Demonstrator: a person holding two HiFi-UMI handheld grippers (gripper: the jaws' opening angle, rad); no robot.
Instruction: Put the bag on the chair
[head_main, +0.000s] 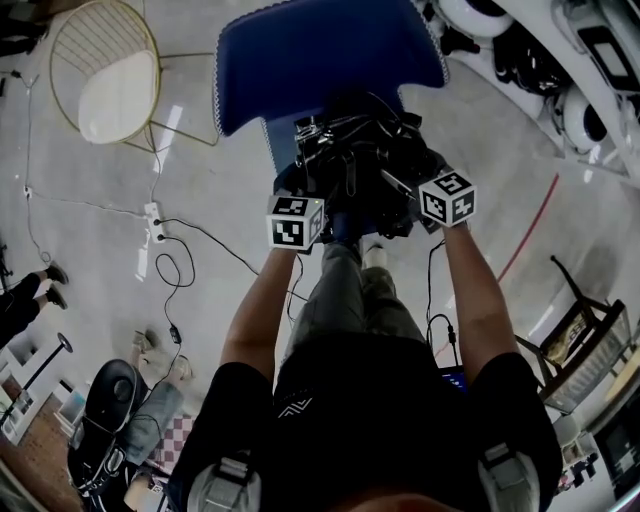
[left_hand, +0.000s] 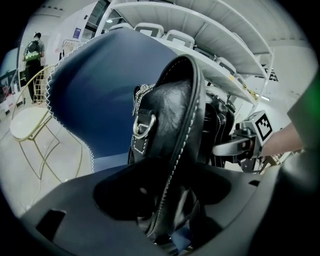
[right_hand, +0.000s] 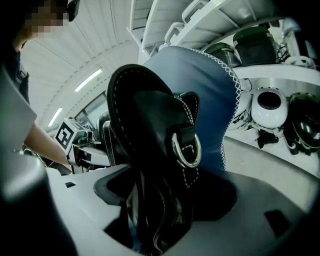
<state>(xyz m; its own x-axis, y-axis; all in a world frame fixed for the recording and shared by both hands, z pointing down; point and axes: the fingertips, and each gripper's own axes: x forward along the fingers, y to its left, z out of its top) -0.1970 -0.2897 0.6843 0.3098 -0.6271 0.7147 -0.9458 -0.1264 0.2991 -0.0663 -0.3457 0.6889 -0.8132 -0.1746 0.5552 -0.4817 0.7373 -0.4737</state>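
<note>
A: Bag location?
B: The black leather bag with white stitching (head_main: 355, 165) is seen at 12 o'clock in the head view. It is positioned over the seat of the blue padded chair with a white-stitched edge (head_main: 320, 55), in front of the backrest. Seat contact cannot be confirmed.
A: Grippers?
B: The left gripper (left_hand: 165, 220) is placed at the bag's 8 o'clock and the right gripper (right_hand: 150, 225) at its 4 o'clock. Both pairs of jaws are spread wide. The bag's stitched strap (left_hand: 175, 165) is passed between each pair, unclamped.
</note>
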